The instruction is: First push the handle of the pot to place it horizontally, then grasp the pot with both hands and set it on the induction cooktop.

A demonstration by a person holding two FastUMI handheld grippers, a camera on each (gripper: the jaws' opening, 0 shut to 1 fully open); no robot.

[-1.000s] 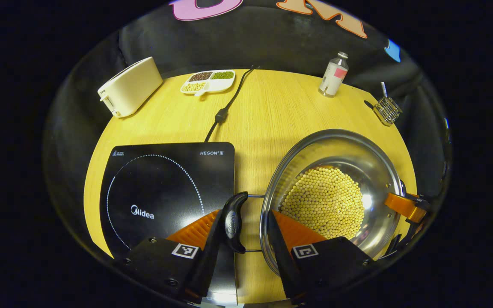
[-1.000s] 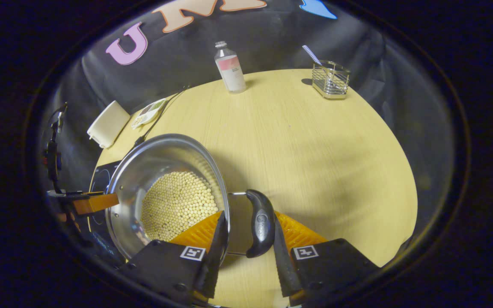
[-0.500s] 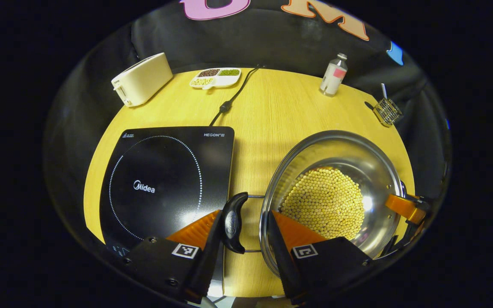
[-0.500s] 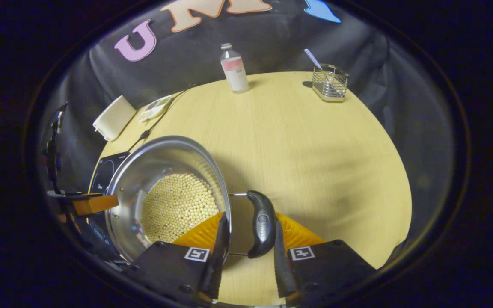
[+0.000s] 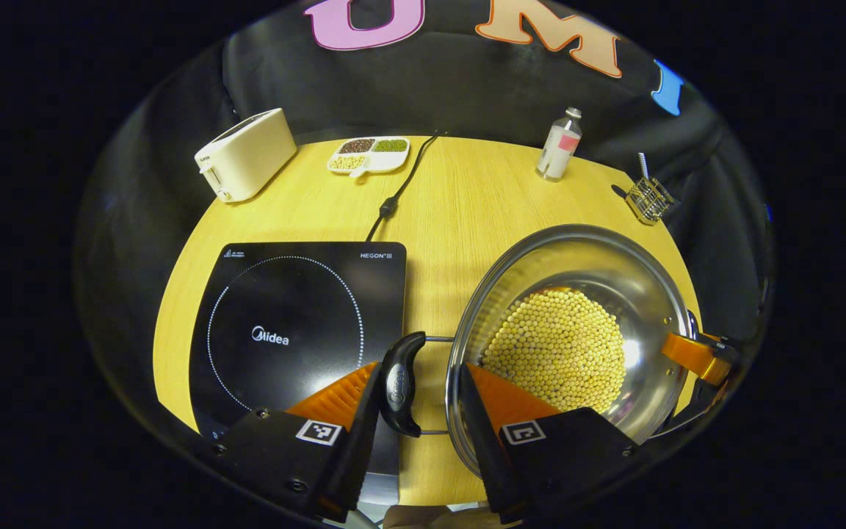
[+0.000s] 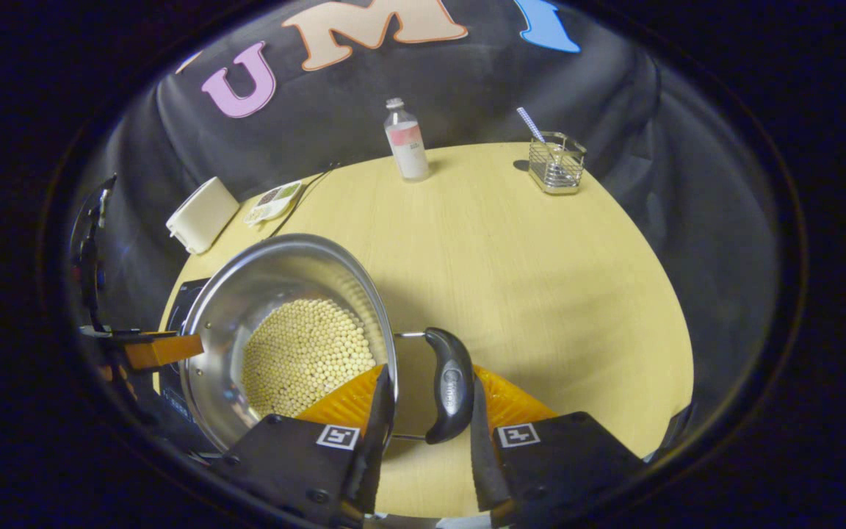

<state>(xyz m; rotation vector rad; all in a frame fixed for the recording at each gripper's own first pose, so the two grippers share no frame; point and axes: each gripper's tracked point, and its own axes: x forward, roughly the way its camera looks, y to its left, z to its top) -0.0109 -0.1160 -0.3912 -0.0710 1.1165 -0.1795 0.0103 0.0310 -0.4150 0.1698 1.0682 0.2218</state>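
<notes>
A steel pot [image 5: 577,246] holding yellow beans [image 5: 555,345] hangs over the wooden table [image 5: 467,198], right of the black induction cooktop [image 5: 283,308]. My left gripper [image 5: 416,411] is shut on the pot's black left handle [image 5: 397,382], one finger outside the grip and the other at the rim. In the right gripper view my right gripper [image 6: 427,411] is shut the same way on the other black handle [image 6: 451,382] of the pot [image 6: 276,250]. Across the pot each view shows the other gripper [image 5: 698,356] [image 6: 151,351]. A corner of the cooktop [image 6: 177,294] peeks out behind the pot.
Along the table's far edge stand a cream toaster [image 5: 247,154], a divided dish of beans [image 5: 368,154], a small bottle [image 5: 557,143] and a wire holder [image 5: 647,198]. The cooktop's black cord [image 5: 393,195] runs back between dish and bottle.
Both grippers have risen with the pot held between them, so the table and cooktop look smaller and farther below. The grips on both handles are unchanged.
</notes>
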